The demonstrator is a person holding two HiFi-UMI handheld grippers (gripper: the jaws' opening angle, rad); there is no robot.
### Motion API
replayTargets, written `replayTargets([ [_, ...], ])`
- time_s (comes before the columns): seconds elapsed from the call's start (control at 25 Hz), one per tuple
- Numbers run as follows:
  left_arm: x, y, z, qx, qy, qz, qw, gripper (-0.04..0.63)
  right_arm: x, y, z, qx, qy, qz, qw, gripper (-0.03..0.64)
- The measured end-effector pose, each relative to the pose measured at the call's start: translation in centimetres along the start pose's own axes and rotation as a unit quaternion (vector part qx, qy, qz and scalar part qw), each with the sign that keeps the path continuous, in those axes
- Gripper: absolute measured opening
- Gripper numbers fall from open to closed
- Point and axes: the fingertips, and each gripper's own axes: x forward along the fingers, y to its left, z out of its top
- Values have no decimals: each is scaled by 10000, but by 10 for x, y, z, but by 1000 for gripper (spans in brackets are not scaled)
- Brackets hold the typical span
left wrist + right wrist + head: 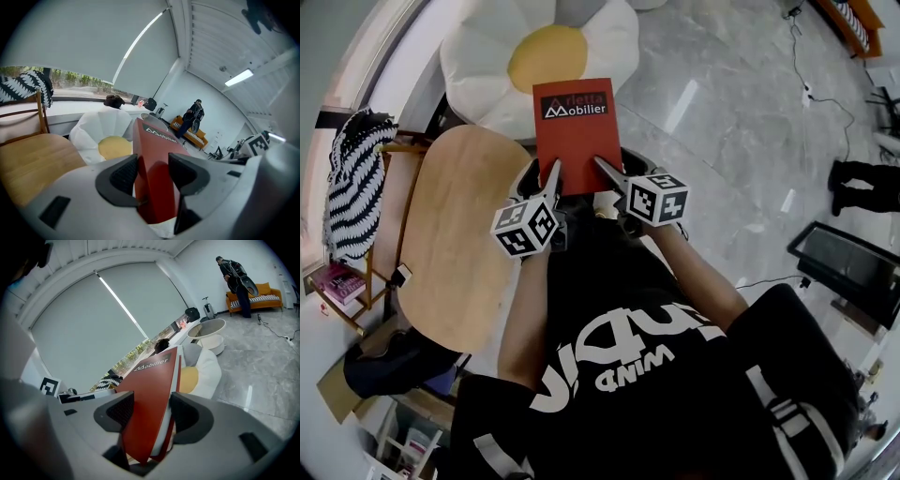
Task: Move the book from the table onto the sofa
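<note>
While the oval light-wood table (450, 244) lies at the left, the left gripper (553, 174) is clamped on the near left corner of the red softcover book (575, 131). The right gripper (606, 169) is clamped on its near right corner. The book is held clear of the table, its far end over the white daisy-shaped sofa with yellow centre (483, 56).

Glossy grey marble floor (722, 112), white roller blind (84, 42), ceiling strip light (239, 77).
</note>
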Motion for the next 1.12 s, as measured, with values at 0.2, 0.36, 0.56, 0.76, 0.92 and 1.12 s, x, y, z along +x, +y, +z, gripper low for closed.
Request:
replayTargets([
  [0.2, 28, 3, 13, -44, -13, -40, 10000, 215, 16, -15, 19, -5, -14, -42, 10000, 245],
  [0.36, 55, 5, 25, -43, -17, -96, 9999, 215, 33, -32, 39, -35, -31, -69, 10000, 245],
  [0.56, 93, 18, 42, -132, 76, -100, 9998, 212, 63, -51, 62, 51, 14, -108, 9999, 245],
  [0.76, 125, 37, 67, -255, 174, -31, 9995, 212, 100, -60, 89, 87, 166, -99, 9998, 245],
  [0.92, 144, 54, 88, -389, 283, -12, 9988, 210, 129, -60, 111, 68, 341, -93, 9994, 245],
  [1.12, 165, 79, 121, -493, 252, 91, 9984, 209, 167, -56, 141, 51, 473, -15, 9989, 244],
])
